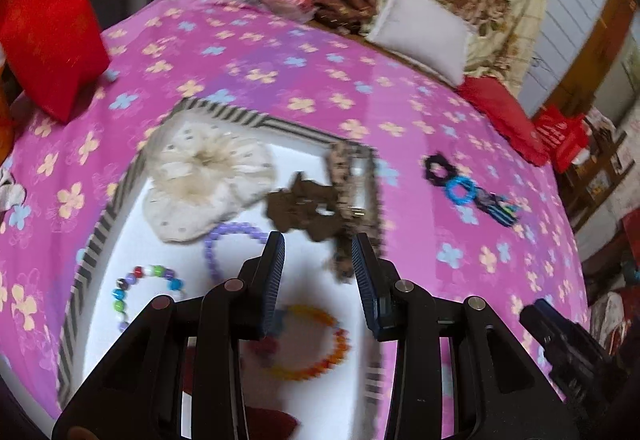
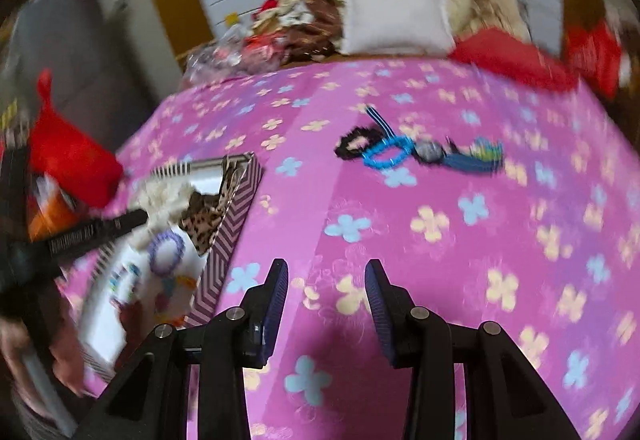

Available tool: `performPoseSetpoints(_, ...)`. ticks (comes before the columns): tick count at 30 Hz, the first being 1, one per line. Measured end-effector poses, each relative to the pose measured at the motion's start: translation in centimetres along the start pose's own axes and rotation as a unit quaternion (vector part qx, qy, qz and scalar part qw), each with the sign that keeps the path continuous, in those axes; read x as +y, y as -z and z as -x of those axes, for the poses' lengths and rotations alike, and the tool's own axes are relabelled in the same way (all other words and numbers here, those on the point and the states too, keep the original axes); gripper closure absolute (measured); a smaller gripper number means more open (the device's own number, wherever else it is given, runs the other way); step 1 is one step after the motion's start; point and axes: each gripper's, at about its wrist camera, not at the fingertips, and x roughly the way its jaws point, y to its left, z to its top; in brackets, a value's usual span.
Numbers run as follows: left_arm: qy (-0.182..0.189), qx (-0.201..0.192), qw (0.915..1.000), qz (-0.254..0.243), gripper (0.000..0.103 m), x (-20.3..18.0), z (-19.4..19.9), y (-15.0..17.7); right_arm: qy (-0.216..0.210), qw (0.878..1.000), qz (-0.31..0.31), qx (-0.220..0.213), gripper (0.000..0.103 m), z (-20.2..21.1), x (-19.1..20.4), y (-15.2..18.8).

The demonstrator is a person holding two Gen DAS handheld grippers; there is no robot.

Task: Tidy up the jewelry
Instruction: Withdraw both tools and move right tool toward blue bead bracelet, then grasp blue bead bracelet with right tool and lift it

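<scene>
A bed sheet point(image 1: 280, 80) of bright pink strewn with pale yellow and light blue four-petal flowers carries a box point(image 1: 120, 192), white inside, its rim striped black and white; seen from the right wrist its outer wall point(image 2: 228, 240) shows a purple-and-white chevron. Inside lie a cream scrunchie point(image 1: 200, 180), a brown leopard-print scrunchie point(image 1: 308, 208), a lilac bead bracelet point(image 1: 228, 236), a multicoloured bead bracelet point(image 1: 136, 288) and an orange-and-yellow bracelet point(image 1: 316, 344). A black hair tie point(image 1: 438, 168) and a bright blue hair tie point(image 1: 462, 192) rest on the sheet. A red pillow point(image 1: 48, 20) stands behind. Both black grippers carry dark blue ribbed pads point(image 1: 276, 280).

No legible txt anywhere; white marks on red bag point(image 1: 562, 138) too blurred to read.
</scene>
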Motion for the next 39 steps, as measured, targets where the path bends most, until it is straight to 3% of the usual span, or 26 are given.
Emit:
performPoseSetpoints(11,0.058,0.020,0.9935,-0.096,0.066,-8.9,-0.2,4.2,0.110,0.993,0.012,0.035,0.065,-5.2,-6.8,-4.5)
performPoseSetpoints(15,0.067,0.027,0.9903,-0.119,0.066,-10.1,-1.2,5.2,0.115,0.992,0.032,0.043,0.065,-8.0,-7.4,-7.7)
performPoseSetpoints(21,0.092,0.062,0.9891,-0.097,0.066,-9.6,-3.1,5.1,0.108,0.989,0.074,0.074,0.069,-13.0,-5.9,-12.2)
performPoseSetpoints(27,0.096,0.079,0.9882,-0.089,0.066,-9.0,-4.2,5.2,0.136,0.981,0.102,0.092,0.069,-17.3,-5.8,-14.2)
performPoseSetpoints(33,0.100,0.094,0.9863,-0.091,0.066,-8.8,-5.2,5.4,0.132,0.982,0.099,0.090,0.069,-19.1,-6.0,-15.0)
performPoseSetpoints(36,0.095,0.096,0.9867,-0.090,0.066,-8.8,-5.4,5.4,0.104,0.984,0.104,0.101,0.084,-18.9,-5.2,-14.7)
performPoseSetpoints(38,0.092,0.097,0.9870,-0.089,0.066,-8.7,-5.5,5.4,0.073,0.983,0.099,0.139,0.094,-19.2,-4.6,-13.6)
performPoseSetpoints(39,0.091,0.098,0.9871,-0.088,0.066,-8.6,-5.6,5.4,0.073,0.981,0.111,0.140,0.094,-18.9,-4.2,-12.9)
